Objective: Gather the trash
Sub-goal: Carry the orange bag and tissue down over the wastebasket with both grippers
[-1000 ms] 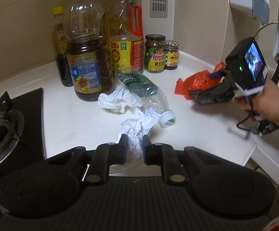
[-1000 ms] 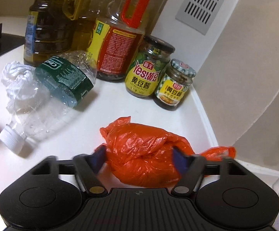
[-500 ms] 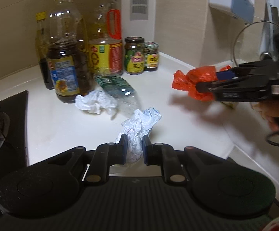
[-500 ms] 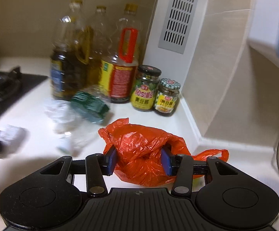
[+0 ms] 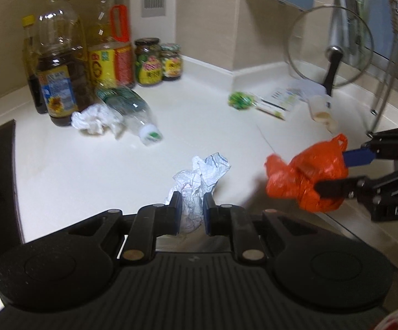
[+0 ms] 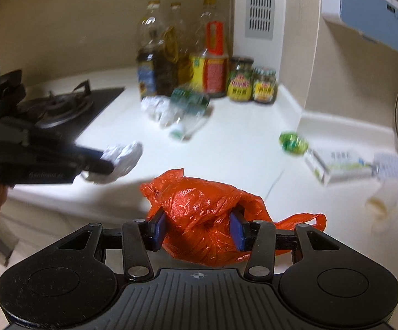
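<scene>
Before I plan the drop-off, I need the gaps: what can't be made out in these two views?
- Any bin: in neither view.
- Orange bag contents: opaque plastic, both views; right hand-held gripper clamps it.
- Crumpled paper, lower part: hidden between the left hand-held gripper pads, left view.
- Jar labels: motion blur, right view.
- Cup contents: small, blurred.

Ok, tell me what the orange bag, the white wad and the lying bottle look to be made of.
Orange bag: thin glossy plastic film, by its shiny crinkles. White wad: probably matte tissue or paper, softly crumpled. Lying bottle: clear, thin plastic, see-through and dented, with a green label and white cap.
</scene>
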### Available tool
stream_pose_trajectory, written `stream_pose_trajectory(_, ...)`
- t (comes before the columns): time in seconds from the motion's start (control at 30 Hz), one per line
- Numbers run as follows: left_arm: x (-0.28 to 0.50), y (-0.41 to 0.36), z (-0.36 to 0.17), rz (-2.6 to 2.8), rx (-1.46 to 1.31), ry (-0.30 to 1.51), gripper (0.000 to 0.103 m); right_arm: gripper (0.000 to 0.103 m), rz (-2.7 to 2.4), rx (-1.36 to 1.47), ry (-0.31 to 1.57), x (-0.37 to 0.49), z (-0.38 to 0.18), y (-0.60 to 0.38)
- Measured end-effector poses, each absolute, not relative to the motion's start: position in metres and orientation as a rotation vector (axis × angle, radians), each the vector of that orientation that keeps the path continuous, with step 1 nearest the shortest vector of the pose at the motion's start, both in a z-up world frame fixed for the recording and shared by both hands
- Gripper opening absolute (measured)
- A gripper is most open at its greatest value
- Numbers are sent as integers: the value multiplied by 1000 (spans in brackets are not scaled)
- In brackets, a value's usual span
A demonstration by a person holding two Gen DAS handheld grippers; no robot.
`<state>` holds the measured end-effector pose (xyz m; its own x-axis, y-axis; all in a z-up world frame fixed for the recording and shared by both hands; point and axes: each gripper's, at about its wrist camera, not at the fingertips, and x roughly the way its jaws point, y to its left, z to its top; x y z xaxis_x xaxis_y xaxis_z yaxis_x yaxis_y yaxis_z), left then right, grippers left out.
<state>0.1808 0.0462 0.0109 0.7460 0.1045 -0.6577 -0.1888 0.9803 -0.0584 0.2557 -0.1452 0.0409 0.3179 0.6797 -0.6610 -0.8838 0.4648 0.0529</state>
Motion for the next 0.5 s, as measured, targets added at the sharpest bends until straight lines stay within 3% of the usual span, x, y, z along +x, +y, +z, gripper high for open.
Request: stream_pose_trajectory(0.5,137,-6,-40,38,-170,873,14,47,1182,-578,830,183,-35,-158)
